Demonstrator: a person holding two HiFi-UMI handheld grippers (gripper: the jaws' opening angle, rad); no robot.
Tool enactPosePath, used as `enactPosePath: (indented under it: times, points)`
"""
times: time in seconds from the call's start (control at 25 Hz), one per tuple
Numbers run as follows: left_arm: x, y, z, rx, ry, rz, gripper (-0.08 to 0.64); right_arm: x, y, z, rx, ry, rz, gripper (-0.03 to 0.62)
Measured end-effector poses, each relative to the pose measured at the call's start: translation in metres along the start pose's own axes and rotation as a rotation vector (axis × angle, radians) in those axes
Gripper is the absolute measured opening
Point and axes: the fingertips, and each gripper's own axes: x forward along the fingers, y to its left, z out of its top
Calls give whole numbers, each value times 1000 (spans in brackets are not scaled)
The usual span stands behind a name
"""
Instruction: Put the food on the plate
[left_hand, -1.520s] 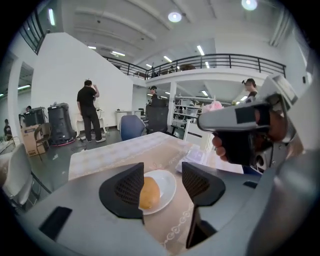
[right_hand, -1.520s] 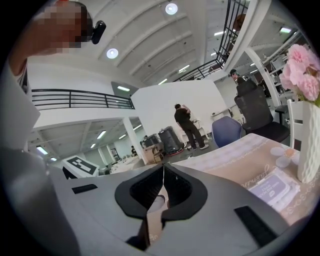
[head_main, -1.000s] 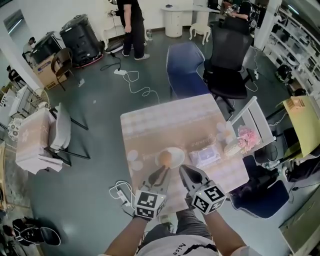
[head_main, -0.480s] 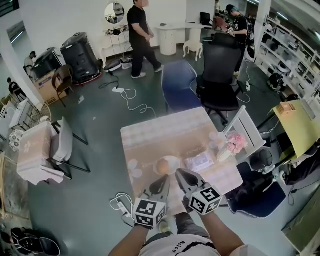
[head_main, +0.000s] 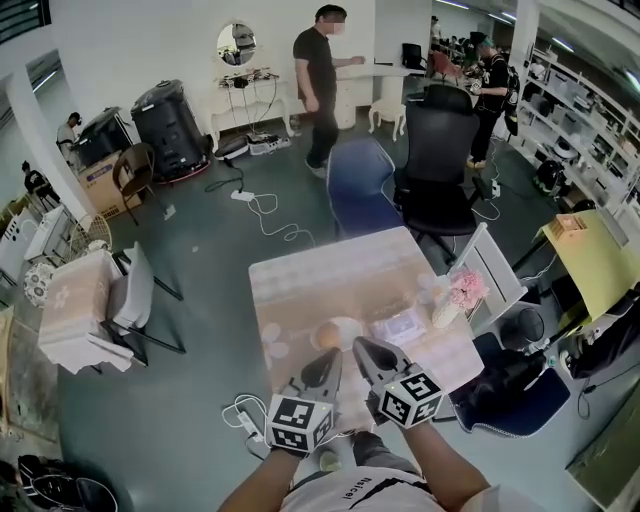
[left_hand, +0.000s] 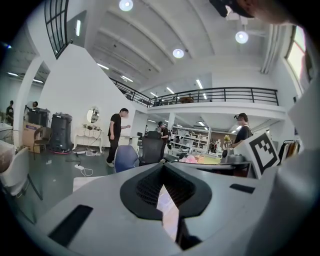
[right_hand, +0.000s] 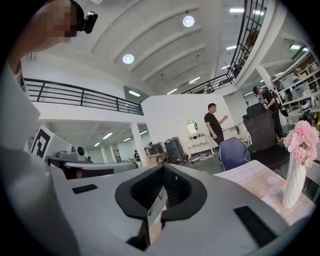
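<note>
On the pale checked table (head_main: 320, 275), a round brown piece of food (head_main: 326, 334) lies on a white plate (head_main: 350, 326) near the front edge. My left gripper (head_main: 323, 356) is just short of the plate, above the table's near edge, and is shut with nothing in it. Beside it my right gripper (head_main: 359, 345) is also shut and empty, its tip close to the plate's right side. In the left gripper view the left gripper (left_hand: 164, 176) has its jaws meeting at the tips. In the right gripper view the right gripper (right_hand: 162, 173) has its jaws closed the same way.
A clear plastic tray (head_main: 402, 324) lies right of the plate, with a vase of pink flowers (head_main: 456, 294) beyond it and small white cups (head_main: 271, 338) at the left. A blue chair (head_main: 360, 190) and a black office chair (head_main: 437, 150) stand behind the table. A person (head_main: 320, 85) walks at the back.
Both grippers have drawn back from the plate toward the near table edge and risen. The head view has tilted up, showing more of the room. The person at the back has walked right.
</note>
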Motion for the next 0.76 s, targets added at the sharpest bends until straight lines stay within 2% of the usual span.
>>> enactPosePath:
  times: [0.76]
  points:
    - [-11,-3,4,8,-18,14,6,-7,15,5,-44,-9,10,15]
